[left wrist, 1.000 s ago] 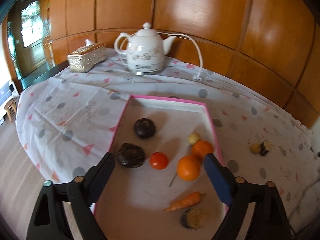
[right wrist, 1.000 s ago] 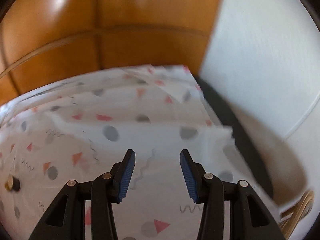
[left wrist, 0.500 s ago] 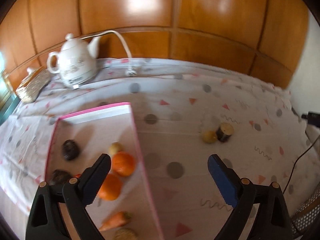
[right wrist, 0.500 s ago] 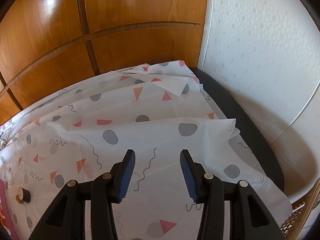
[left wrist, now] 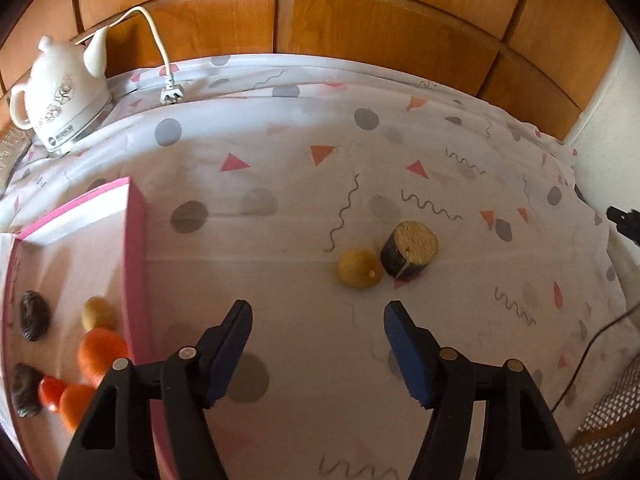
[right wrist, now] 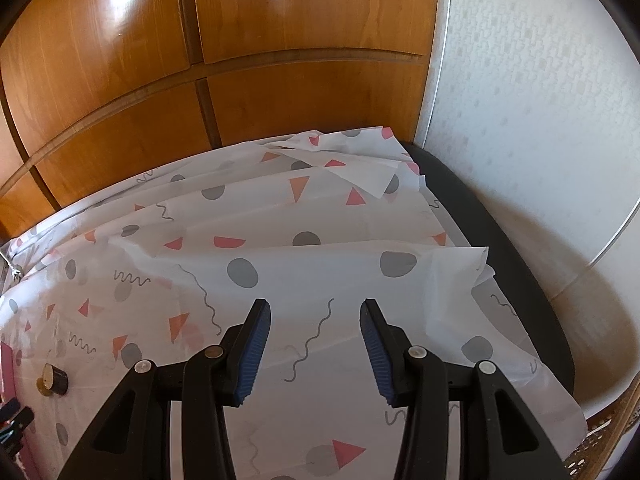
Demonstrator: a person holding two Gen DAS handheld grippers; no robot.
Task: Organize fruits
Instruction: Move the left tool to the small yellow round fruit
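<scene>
A small yellow fruit (left wrist: 359, 269) lies on the patterned cloth (left wrist: 280, 152) of the counter, touching a dark-skinned cut piece (left wrist: 410, 250) whose tan cut face tilts up and away. Both sit just beyond the left gripper (left wrist: 318, 344), which hovers above the cloth, pointed forward and slightly down, its jaws wide apart and holding nothing; the fruit lies roughly in line with the gap, a little toward the right jaw. To the left stands a pink-rimmed tray (left wrist: 134, 248) containing two oranges (left wrist: 100, 354), a red tomato (left wrist: 50, 392), a pale yellow fruit (left wrist: 98, 312) and two dark round items (left wrist: 34, 316). A white kettle (left wrist: 60, 104) stands at the far left, by the wooden wall. The right gripper (right wrist: 314, 344) hangs over bare cloth well to the right, near the counter's edge, its jaws moderately open and empty; the cut piece (right wrist: 52, 380) shows far to its left.
</scene>
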